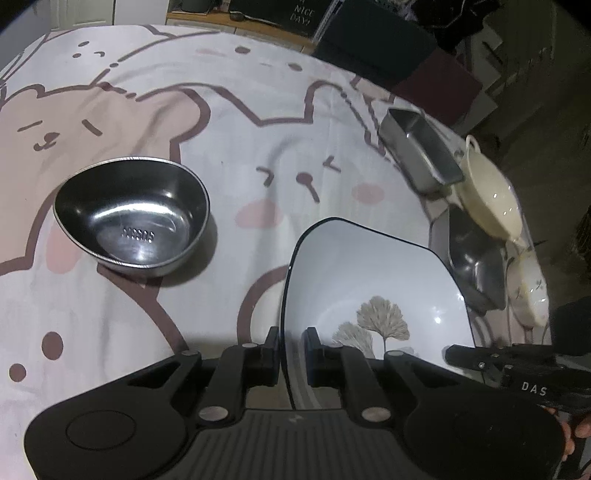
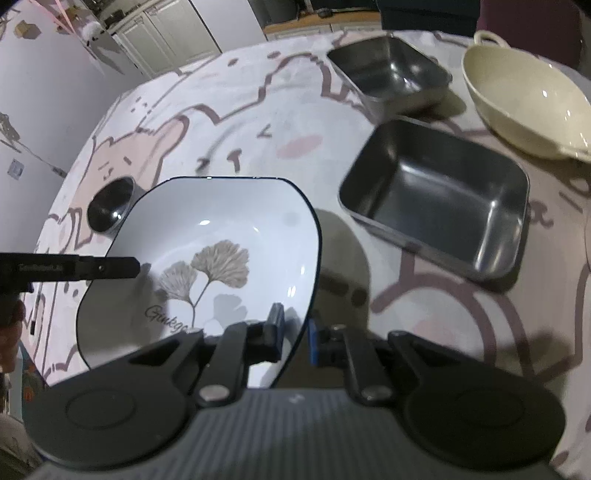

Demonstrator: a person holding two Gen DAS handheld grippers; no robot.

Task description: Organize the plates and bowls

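Observation:
A white square plate (image 1: 369,280) with a dark rim and a ginkgo leaf print is held above the table; it also shows in the right wrist view (image 2: 221,229). My left gripper (image 1: 291,350) is shut on its left rim. My right gripper (image 2: 295,332) is shut on its right rim. A round steel bowl (image 1: 136,218) sits on the tablecloth to the left, and shows small in the right wrist view (image 2: 110,208). Two rectangular steel trays (image 2: 436,199) (image 2: 391,70) and a cream handled bowl (image 2: 524,96) sit to the right.
The table is covered by a cartoon bear tablecloth (image 1: 229,122). A small floral white bowl (image 1: 528,291) sits at the table's right edge. Dark chairs (image 1: 373,48) stand beyond the far edge. White cabinets (image 2: 162,33) stand behind.

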